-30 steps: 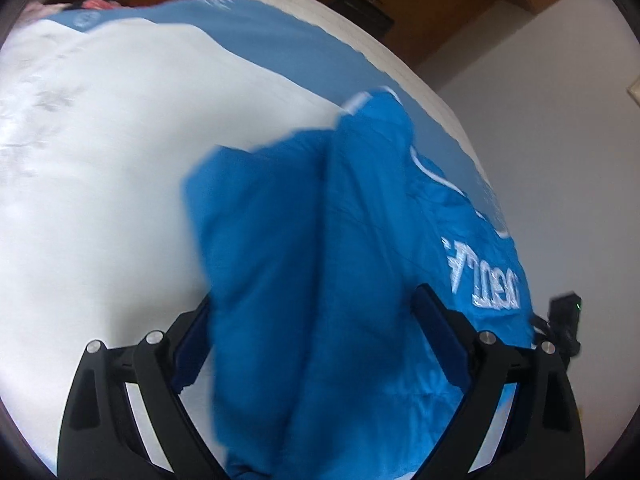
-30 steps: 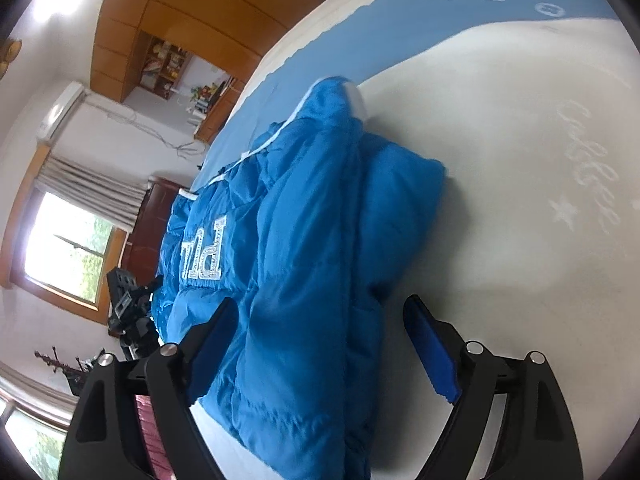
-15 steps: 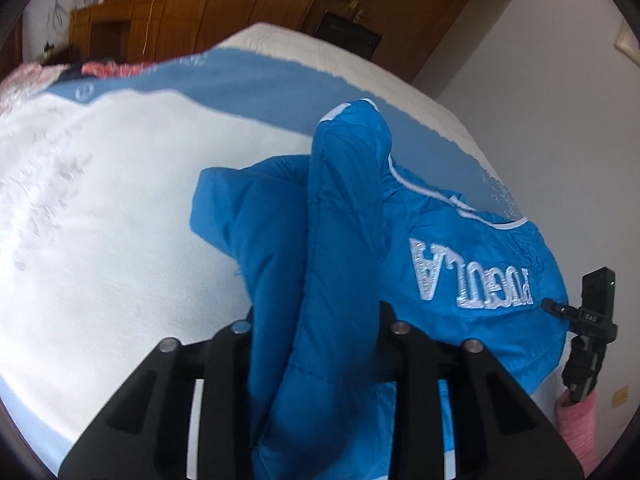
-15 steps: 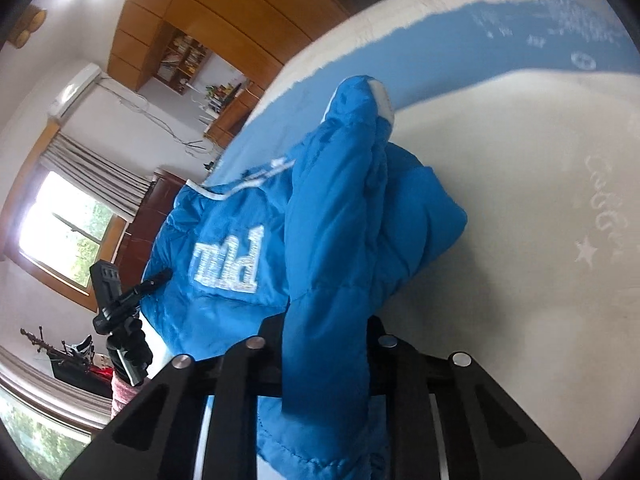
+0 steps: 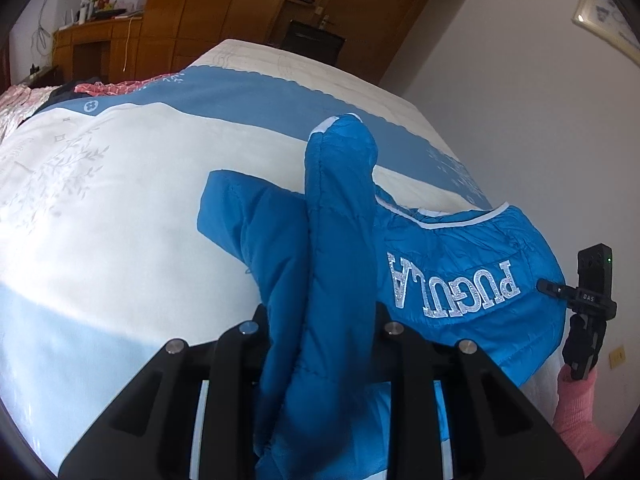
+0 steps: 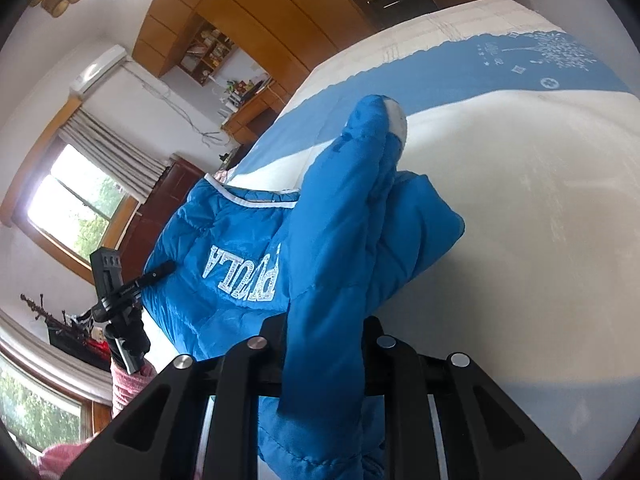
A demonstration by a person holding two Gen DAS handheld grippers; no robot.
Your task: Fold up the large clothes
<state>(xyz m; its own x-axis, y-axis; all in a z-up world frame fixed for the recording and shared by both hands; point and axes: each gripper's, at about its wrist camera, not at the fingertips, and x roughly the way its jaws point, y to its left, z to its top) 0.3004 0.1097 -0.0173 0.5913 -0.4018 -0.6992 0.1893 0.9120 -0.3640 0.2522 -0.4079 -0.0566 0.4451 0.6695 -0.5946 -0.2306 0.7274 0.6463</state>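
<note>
A bright blue puffer jacket [image 5: 460, 264] with white sparkly lettering lies on a bed with a white and blue cover [image 5: 100, 208]. My left gripper [image 5: 320, 332] is shut on a thick fold of the jacket, which rises between its jaws. My right gripper [image 6: 324, 344] is shut on another fold of the same jacket [image 6: 240, 248], lifted off the bed cover [image 6: 540, 220]. The right gripper also shows at the right edge of the left wrist view [image 5: 584, 320], and the left gripper at the left of the right wrist view [image 6: 120, 312]. The fabric hides the fingertips.
Pink and dark clothes [image 5: 100, 86] lie at the bed's far left. Wooden wardrobes [image 5: 224, 8] and a desk stand beyond the bed. A white wall [image 5: 500, 100] runs along the bed's right side. A window [image 6: 76, 208] is in the right wrist view.
Both grippers have gone from open around the jacket to shut on folds of it. They have lifted the jacket's near edge up off the bed.
</note>
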